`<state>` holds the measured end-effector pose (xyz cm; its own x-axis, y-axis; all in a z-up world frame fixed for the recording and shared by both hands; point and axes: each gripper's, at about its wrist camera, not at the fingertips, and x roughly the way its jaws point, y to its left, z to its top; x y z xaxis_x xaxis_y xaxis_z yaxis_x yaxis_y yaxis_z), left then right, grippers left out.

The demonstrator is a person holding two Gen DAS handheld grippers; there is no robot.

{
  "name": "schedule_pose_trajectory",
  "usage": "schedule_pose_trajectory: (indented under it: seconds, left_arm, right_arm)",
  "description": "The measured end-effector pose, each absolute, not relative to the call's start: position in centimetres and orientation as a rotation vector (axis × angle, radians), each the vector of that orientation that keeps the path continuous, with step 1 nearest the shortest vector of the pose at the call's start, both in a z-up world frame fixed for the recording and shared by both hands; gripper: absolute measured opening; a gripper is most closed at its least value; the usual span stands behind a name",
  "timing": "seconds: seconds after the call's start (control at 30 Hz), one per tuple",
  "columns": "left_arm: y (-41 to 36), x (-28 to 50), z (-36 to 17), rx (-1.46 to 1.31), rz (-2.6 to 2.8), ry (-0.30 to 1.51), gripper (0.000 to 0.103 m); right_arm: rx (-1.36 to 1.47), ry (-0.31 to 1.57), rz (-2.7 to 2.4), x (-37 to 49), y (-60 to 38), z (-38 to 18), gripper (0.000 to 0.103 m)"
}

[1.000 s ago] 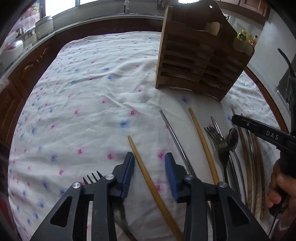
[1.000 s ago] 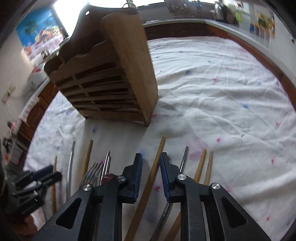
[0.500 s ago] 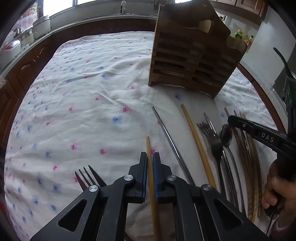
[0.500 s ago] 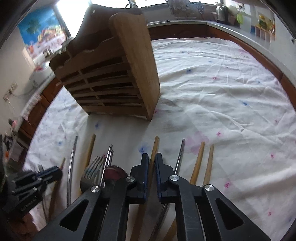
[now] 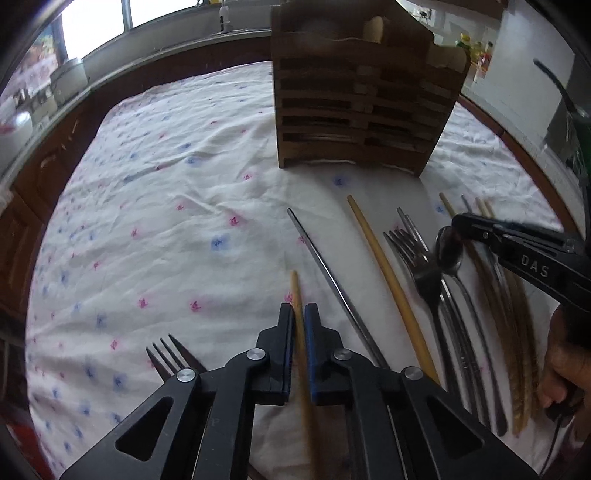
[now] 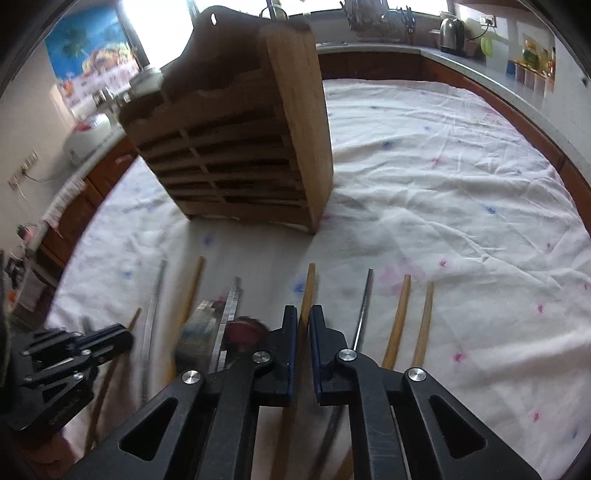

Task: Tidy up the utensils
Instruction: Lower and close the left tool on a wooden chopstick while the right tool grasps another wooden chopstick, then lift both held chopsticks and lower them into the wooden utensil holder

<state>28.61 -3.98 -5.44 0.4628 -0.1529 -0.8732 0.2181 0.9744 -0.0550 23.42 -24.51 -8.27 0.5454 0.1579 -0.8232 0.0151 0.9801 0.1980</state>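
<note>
A kitchen surrounds the bench (image 5: 122, 206): a pale counter (image 6: 476, 70) curves behind it with a kettle (image 6: 451, 34) and jars, a bright window (image 5: 155, 11) sits behind the rack, and a blue poster (image 6: 88, 55) hangs on the wall to the rack's left in the right wrist view. A white cloth (image 6: 443, 192) with small pink and blue flowers, creased all over, covers the bench. The slatted wooden rack (image 5: 358, 107) stands upright on the cloth at its far side. In front of the rack the utensils lie roughly side by side, handles toward the cameras: forks (image 5: 417, 254), a spoon (image 5: 448, 249), a steel chopstick (image 5: 332, 284), a long pale chopstick (image 5: 388, 269), and darker wooden ones to the rack's right. A lone fork (image 5: 166, 354) lies apart from the rest, well left of the rack's front. The left claw (image 5: 299, 314) is clenched on a light wooden chopstick (image 5: 294, 291), whose tip points toward the rack. The right claw (image 6: 303, 317) is clenched on another wooden chopstick (image 6: 308, 284), also pointing at the rack, with two more (image 6: 402, 306) lying just right of it.
</note>
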Motion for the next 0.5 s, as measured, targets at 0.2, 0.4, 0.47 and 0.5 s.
schedule_pose_trajectory:
  seconds: [0.2,0.4,0.47,0.5]
  left_arm:
    - [-1.4,26.2,-2.1,-0.054,-0.250,0.992,0.004]
    - [1.0,22.6,3.1,-0.147,-0.303,0.869,0.004]
    - [1.8,21.2,4.8,-0.162,-0.320,0.824,0.004]
    - [2.4,20.2,5.5,-0.165,-0.324,0.805,0.004]
  right_arm:
    - [0.250,0.882,0.154,20.7,-24.4,-3.3,0.006]
    - [0.250,0.762,0.184,17.5,-24.2,1.8,0.006]
    - [0.254,0.723,0.191,16.5,-24.3,3.1,0.006]
    - [0.254,0.707,0.190,16.1,-24.4,3.7,0.006]
